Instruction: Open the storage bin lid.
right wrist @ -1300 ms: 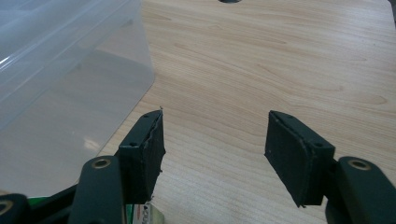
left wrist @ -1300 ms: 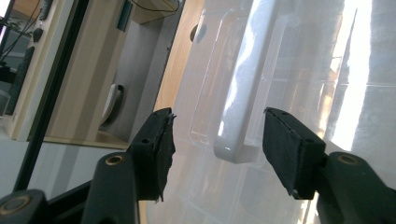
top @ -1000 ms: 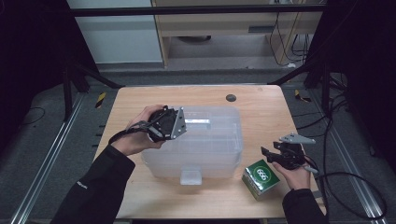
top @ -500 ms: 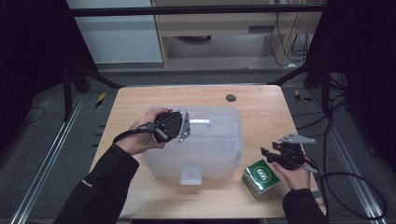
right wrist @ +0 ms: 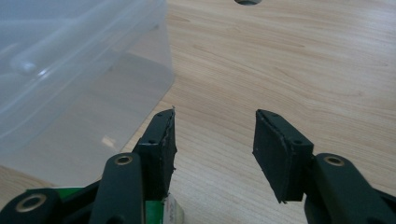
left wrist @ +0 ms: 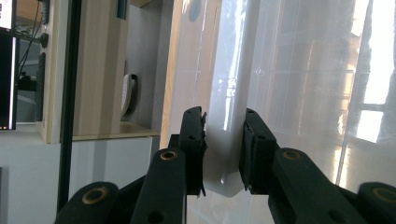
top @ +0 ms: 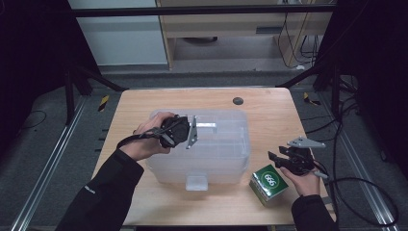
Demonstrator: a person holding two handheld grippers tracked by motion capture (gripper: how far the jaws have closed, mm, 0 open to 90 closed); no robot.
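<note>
Clear plastic is what my left tool (left wrist: 223, 154) is clamped on: its jaws have just been closing, and in the left gripper view both pads sit against a white handle bar (left wrist: 225, 140) on the lid of the bin (top: 216, 144). From the high view I see that tool (top: 195, 132) lying level over the bin's left half, my left hand (top: 149, 139) behind it, pointing toward the bin's middle. The bin stands at the centre of the wooden bench (top: 274, 108), its front latch facing me.

My right tool (right wrist: 215, 144) has also been narrowing its jaws, yet nothing sits between them; they stand apart over bare bench just beside the bin's corner (right wrist: 159, 56). In the high view it (top: 275, 160) hovers near the bench's right edge, held by my right hand (top: 305, 175). A green box (top: 268, 184) rests on the bench just under and in front of it, between that hand and the bin, close to the bin's right front corner. A dark round hole (top: 237, 100) shows in the bench behind the bin.
</note>
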